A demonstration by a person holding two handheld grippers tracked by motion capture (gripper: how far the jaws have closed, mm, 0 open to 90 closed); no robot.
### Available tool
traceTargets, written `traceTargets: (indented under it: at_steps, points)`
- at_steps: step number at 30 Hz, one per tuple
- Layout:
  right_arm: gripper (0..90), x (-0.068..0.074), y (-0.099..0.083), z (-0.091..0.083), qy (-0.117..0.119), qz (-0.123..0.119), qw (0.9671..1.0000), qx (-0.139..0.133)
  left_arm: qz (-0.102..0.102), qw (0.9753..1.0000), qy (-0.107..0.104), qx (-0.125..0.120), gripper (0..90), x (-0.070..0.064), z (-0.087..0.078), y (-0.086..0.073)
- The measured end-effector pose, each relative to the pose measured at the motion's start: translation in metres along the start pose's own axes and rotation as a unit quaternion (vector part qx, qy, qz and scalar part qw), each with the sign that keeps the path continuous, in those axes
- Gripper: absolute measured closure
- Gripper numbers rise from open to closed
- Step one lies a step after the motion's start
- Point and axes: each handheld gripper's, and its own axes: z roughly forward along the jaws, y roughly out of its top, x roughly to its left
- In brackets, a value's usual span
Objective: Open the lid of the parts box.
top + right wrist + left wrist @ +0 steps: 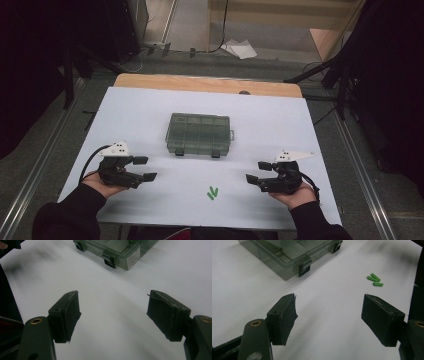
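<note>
A smoky clear compartment box (198, 134) with its lid down and two dark latches lies mid-table; it also appears as the box (287, 257) and the box (120, 250). A few small green sticks (212, 193) lie near the front edge, seen too as green sticks (374, 280). My left gripper (145, 168) rests at the front left, open, nothing between its pads (284, 317). My right gripper (259, 171) sits at the front right, open and empty as well, its pads (66, 315) wide apart.
The white table top (140, 115) has a wooden strip along its far edge (200, 82). Dark stands and cables flank the table on the floor, and a crumpled white paper (239, 48) lies beyond it.
</note>
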Motion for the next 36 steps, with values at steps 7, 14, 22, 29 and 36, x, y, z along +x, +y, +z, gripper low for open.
traceTargets:
  at_steps: [7,14,22,29,36]
  points:
    - [28.0,-0.002,0.003,0.000,-0.004,-0.005,0.9999,-0.008,0.001,1.0000,0.004,-0.002,27.1,0.002,0.002,0.002]
    - [28.0,-0.005,0.009,0.006,-0.010,-0.004,0.9999,-0.007,-0.006,1.0000,0.001,-0.006,27.1,0.008,0.006,0.006]
    - [29.4,-0.007,0.011,0.008,-0.012,0.001,0.9999,-0.007,-0.003,0.9999,0.009,-0.003,27.1,0.009,0.009,0.010]
    - [29.6,-0.007,0.016,0.014,-0.009,0.002,1.0000,0.001,0.001,0.9999,0.012,-0.001,27.1,0.012,0.012,0.013]
    - [29.7,-0.007,0.022,0.022,-0.009,-0.003,1.0000,0.001,0.001,0.9999,0.011,-0.001,27.1,0.013,0.014,0.016]
